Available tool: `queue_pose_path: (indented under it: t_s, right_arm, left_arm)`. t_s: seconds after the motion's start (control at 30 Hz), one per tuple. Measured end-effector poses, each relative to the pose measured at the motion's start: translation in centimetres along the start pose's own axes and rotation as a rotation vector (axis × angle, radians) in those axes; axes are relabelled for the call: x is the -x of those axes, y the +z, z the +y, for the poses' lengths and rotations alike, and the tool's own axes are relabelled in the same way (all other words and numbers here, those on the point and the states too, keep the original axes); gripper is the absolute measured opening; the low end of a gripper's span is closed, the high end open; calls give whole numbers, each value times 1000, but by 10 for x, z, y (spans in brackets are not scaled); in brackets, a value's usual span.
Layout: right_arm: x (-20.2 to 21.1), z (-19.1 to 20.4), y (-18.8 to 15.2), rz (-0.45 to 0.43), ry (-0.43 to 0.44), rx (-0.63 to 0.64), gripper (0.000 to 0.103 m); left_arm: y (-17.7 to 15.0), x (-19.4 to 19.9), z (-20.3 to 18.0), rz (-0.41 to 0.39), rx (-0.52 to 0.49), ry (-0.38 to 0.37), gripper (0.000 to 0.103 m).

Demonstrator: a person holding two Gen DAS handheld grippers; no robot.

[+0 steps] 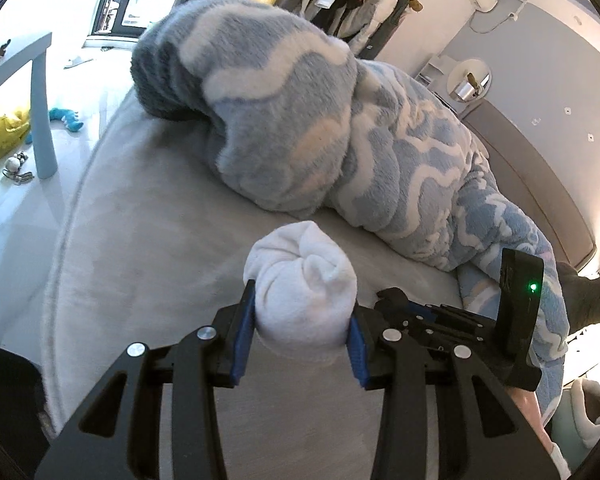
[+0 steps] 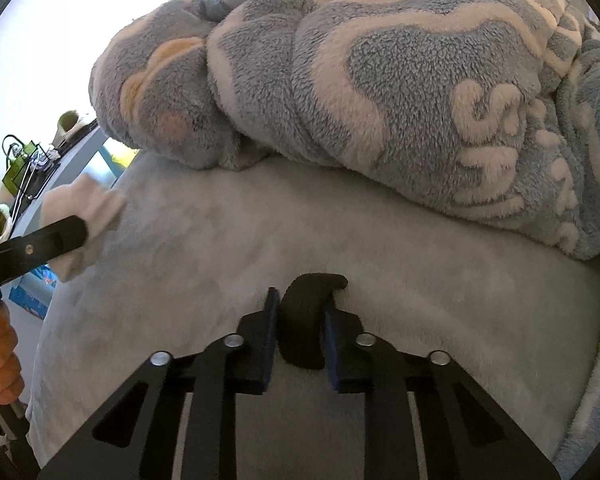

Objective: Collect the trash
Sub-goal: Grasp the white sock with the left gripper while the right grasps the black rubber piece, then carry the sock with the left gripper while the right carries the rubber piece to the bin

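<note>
Black left tongs (image 1: pixel 302 332) fill the foreground of the left wrist view, their blue pads pressed on either side of a balled white sock (image 1: pixel 300 284), held just over the grey bed (image 1: pixel 160 220). Beyond it a blue-and-white fleece blanket (image 1: pixel 320 120) lies heaped across the mattress, and a grey cat (image 1: pixel 592 300) sits at the right edge (half hidden by the blanket). A pale tabletop (image 1: pixel 16 56) stands on the floor at left.

From the right wrist view, the right tongs (image 2: pixel 302 320) are clamped on a rolled black sock (image 2: pixel 304 316) resting on the bed sheet, near the blanket's edge. At far left the other tongs carry the white sock.
</note>
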State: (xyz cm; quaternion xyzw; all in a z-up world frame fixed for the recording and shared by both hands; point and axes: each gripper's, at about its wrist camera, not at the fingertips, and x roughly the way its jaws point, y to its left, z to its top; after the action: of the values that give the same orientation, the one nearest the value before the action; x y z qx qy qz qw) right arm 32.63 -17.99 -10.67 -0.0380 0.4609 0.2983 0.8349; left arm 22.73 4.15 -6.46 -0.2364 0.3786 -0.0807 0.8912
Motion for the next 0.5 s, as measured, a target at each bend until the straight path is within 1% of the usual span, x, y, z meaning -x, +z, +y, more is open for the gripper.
queue_pose_path:
  t_s: [0.27, 0.5]
  right_arm:
    - [-1, 25, 8, -7, -12, 12, 19]
    - [6, 52, 8, -25, -10, 19, 19]
  left_arm:
    - [0, 24, 8, -6, -22, 8, 43]
    - [-6, 51, 21, -30, -31, 44, 43]
